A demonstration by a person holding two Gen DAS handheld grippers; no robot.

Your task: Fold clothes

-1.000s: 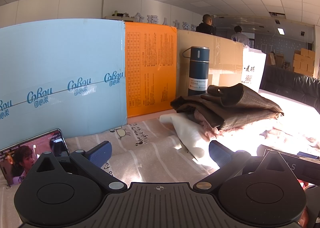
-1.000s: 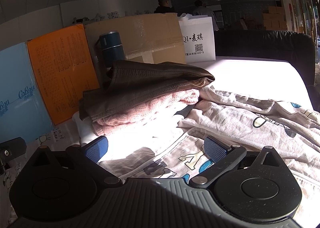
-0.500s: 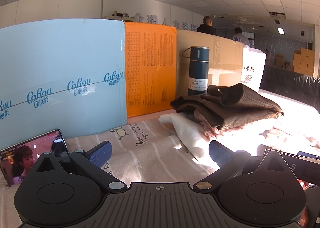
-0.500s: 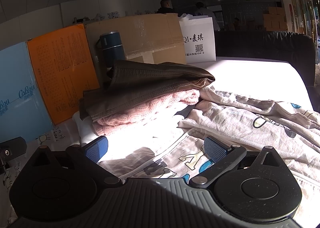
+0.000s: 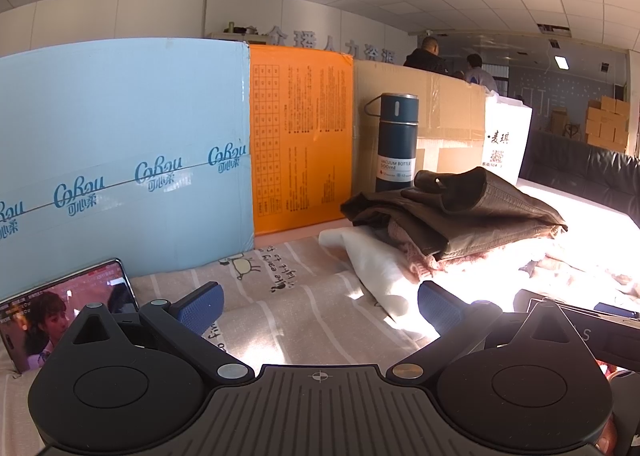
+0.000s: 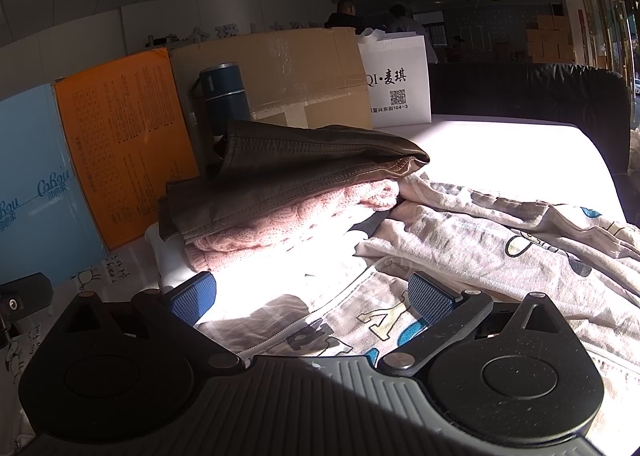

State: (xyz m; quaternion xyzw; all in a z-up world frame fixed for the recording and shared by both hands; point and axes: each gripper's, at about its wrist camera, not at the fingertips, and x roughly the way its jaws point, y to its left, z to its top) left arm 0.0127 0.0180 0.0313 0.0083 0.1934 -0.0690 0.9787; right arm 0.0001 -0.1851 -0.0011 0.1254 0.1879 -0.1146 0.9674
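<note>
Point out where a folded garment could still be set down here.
Free: the striped sheet between the phone, the blue box and the folded pile; also the sunlit surface before the white bag. Crowded: the printed garment beside the pile; the bottle stands behind.

The left claw [image 5: 319, 303] was matte black, with two round discs on a ribbed central housing bearing a small crosshair mark. Silver and brass-coloured pivot screws fixed angled arms that ended in blue textured pads [image 5: 202, 307]. The right claw [image 6: 312, 296] matched it, dustier, with all-silver screws.
</note>
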